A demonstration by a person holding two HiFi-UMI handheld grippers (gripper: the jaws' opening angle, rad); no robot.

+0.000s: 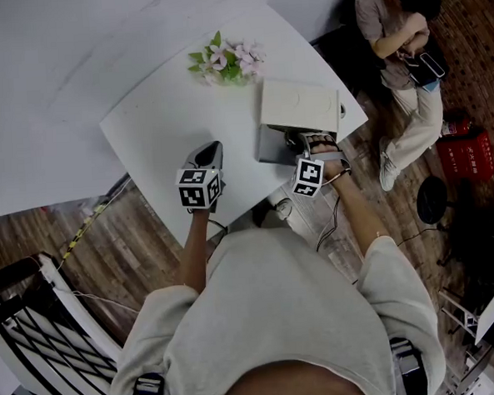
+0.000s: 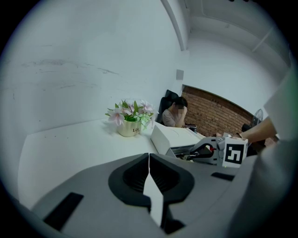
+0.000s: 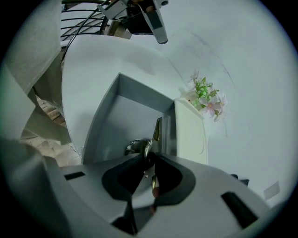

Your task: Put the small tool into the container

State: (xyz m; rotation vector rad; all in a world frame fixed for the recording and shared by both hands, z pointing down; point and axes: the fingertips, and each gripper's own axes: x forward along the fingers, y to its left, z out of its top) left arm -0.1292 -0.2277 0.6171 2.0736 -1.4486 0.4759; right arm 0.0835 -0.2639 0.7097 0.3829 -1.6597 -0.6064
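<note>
Right gripper view: right gripper (image 3: 148, 160) jaws stand narrowly parted with the small tool (image 3: 157, 128) between them. Its metal tip is down inside the grey container (image 3: 104, 116), near the 3 o'clock wall beside the white box (image 3: 191, 135). Judged step: release. Best to widen fully, then lift straight out so no pad drags the tool back. Left gripper (image 2: 149, 157) is closed and empty over the counter (image 2: 70, 144). Head view hides the tool under the right gripper; only that gripper's own camera shows it.

Holds left gripper (image 1: 212, 148) above the white table's (image 1: 163, 114) near edge, left of the grey container (image 1: 269, 146); points right gripper (image 1: 298, 139) into it, white box (image 1: 300, 106) and flowers (image 1: 227, 60) farther off.
</note>
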